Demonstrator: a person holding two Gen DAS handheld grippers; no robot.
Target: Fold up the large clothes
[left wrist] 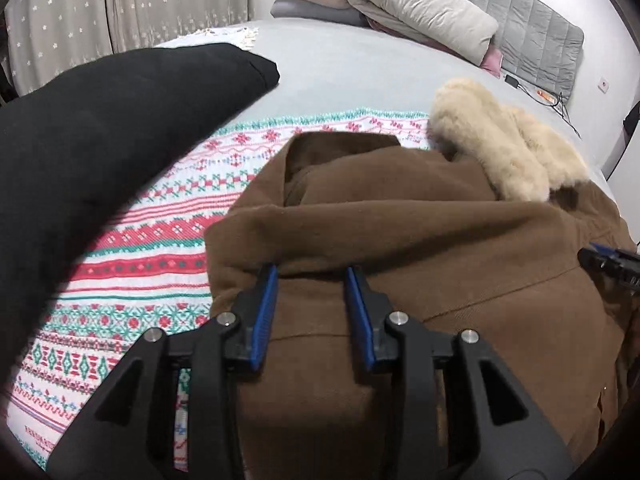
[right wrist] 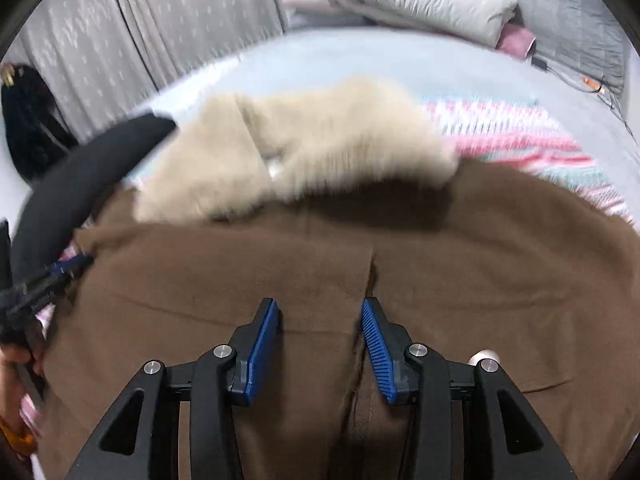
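On the bed [left wrist: 360,60], brown coat [left wrist: 400,240], left tool [left wrist: 312,316] released, right tool [right wrist: 320,348] released over it.

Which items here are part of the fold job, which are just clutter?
Job:
brown coat
its cream fur collar
left gripper
right gripper

Lying about:
black garment
patterned blanket
folded grey quilt
cables
curtain
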